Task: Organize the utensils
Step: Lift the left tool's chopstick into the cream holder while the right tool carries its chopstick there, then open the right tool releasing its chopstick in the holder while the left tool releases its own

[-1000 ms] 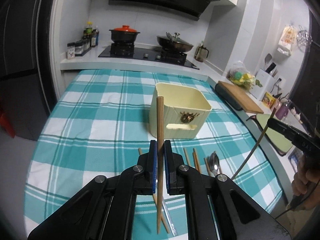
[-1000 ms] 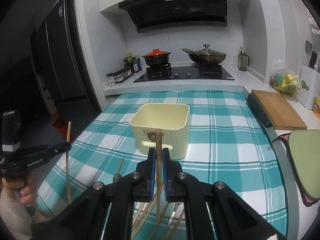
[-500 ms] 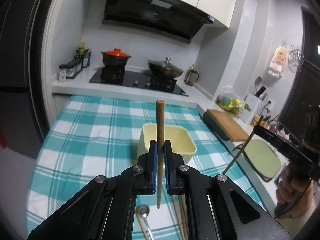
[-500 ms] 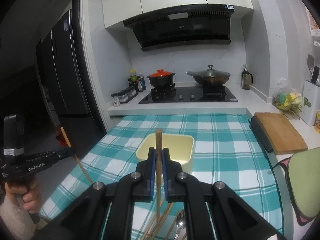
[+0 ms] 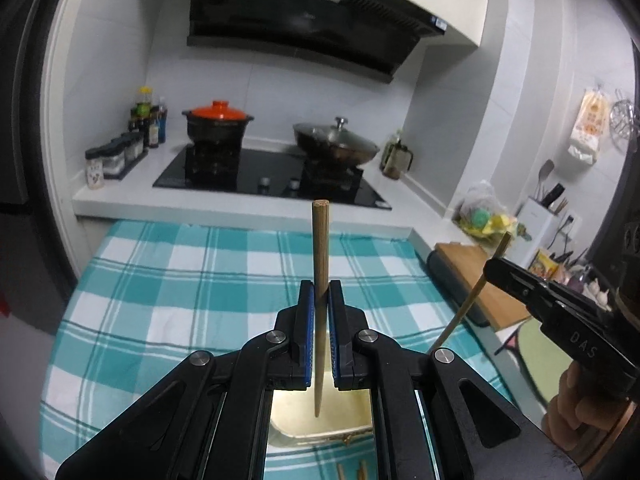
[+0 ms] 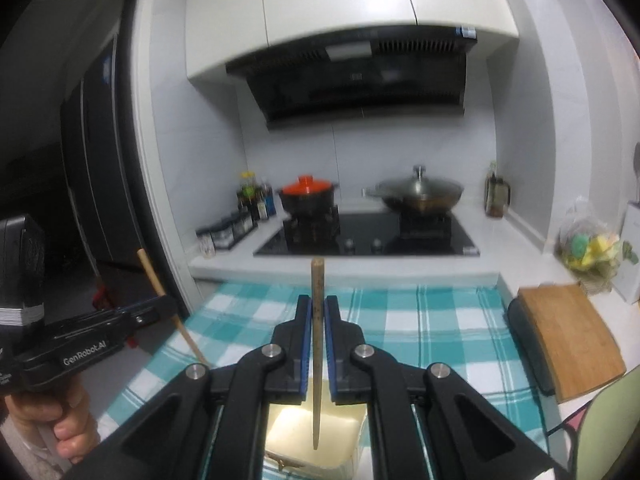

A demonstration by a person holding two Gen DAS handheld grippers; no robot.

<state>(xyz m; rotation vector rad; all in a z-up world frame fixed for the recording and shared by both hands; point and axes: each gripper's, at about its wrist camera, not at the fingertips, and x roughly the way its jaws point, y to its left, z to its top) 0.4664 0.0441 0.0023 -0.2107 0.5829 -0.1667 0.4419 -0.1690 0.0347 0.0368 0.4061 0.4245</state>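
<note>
Two round brown wooden chopsticks, upright, tips over the pale yellow square plastic bin on the teal checked tablecloth: one chopstick clamped in the left gripper, the other chopstick clamped in the right gripper; loose chopsticks lie nearside.

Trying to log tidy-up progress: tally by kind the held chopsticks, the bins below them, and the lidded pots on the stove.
Held chopsticks: 2, the left chopstick in the left gripper and the right chopstick in the right gripper
Bins: 1, the cream bin
Lidded pots: 2, the orange-lidded pot and the lidded wok
Total: 5
</note>
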